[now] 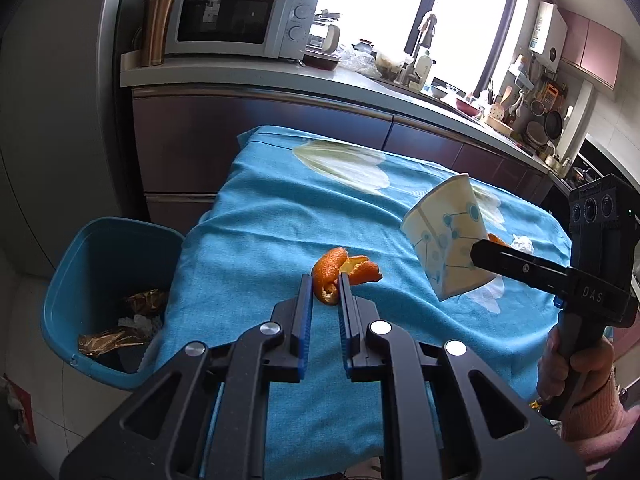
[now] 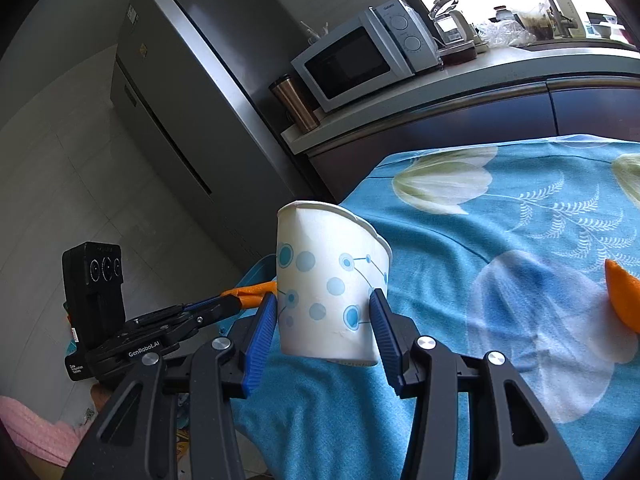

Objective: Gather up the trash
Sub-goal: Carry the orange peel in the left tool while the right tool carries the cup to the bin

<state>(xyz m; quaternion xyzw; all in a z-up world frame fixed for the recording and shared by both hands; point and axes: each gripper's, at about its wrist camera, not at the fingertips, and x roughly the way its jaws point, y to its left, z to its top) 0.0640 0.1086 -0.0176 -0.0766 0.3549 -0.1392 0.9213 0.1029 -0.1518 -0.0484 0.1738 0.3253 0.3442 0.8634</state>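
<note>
1. Carrying an orange peel [image 1: 326, 276], the left tongs [image 1: 325, 280] are nearly shut, pads pinching one end; the peel's length runs on ahead of the tips, above the blue-clothed worktop [image 1: 248, 216].
2. The bin [image 1: 80, 264] stands on the floor off the worktop's left edge, left of and below these tongs, so the left hand is nearer to it, and the drop likely needs a leftward swing.
3. The right tongs [image 2: 323, 312] stand about half open, pads pressed on both sides of a paper cup [image 2: 328, 280] held clear of the cloth, mouth away from the tongs.
4. Another peel [image 2: 622, 296] lies on the cloth, to the cup's right.
</note>
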